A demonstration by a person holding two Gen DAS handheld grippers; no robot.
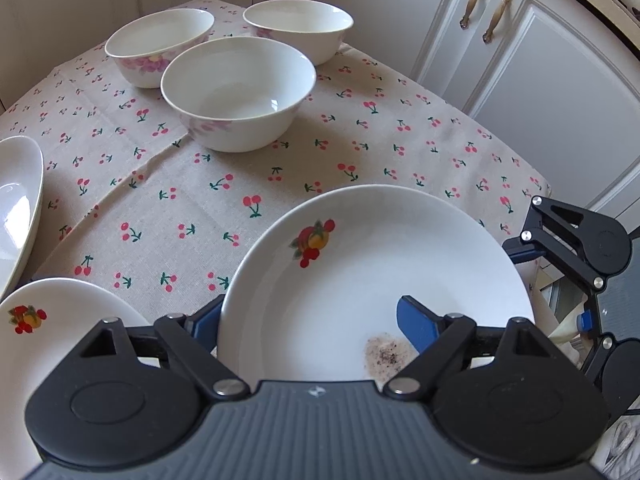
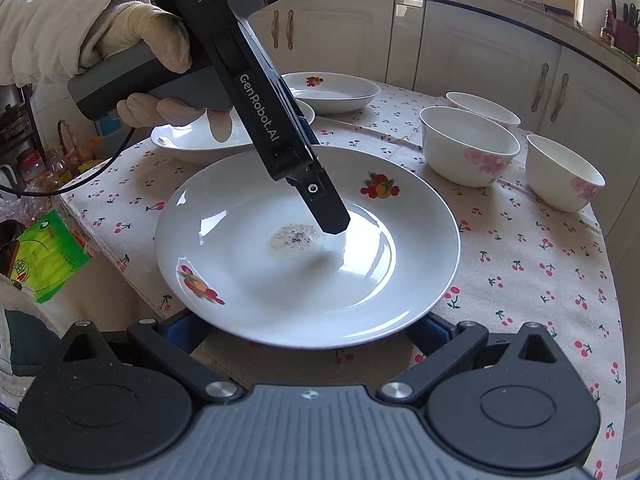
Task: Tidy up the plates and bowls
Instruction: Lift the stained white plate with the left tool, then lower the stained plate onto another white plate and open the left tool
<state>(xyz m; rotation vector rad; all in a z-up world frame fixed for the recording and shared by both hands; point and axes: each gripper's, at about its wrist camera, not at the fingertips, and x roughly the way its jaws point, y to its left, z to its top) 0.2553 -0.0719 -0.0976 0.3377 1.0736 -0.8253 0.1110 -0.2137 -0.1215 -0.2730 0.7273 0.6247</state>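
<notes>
- The left claw (image 1: 308, 316), a black two-finger tool with blue pads, straddles the near rim of the large white ceramic plate (image 1: 380, 260). One finger sits outside the rim on the claw's left; the other reaches over into the plate's well.
- I cannot tell whether those pads actually clamp the rim — the outer one is half hidden behind the plate's edge.
- A cream-gloved hand (image 2: 152, 40) grips the left claw's grey handle and tilts it steeply down.
- The plate lies right in front of both claws, at the table's edge. A painted fruit motif (image 1: 314, 240) shows on its far-left side, and a brownish speckled smear (image 1: 386, 354) lies just beside the inner finger.
- The right claw (image 2: 310, 320) has its fingers spread wide, gripping nothing that I can see. Their tips disappear under the plate's near rim, one at each side.
- Three white bowls with pink flowers stand well ahead of the left claw: the nearest bowl (image 1: 238, 92) straight ahead, and two more (image 1: 158, 40) (image 1: 298, 20) behind it.
- A second fruit-printed white plate (image 1: 60, 340) lies just beside the left claw on its left — and a third white plate (image 1: 16, 200) sits further out that way.
- Everything rests on a beige cherry-print tablecloth (image 1: 400, 140).
</notes>
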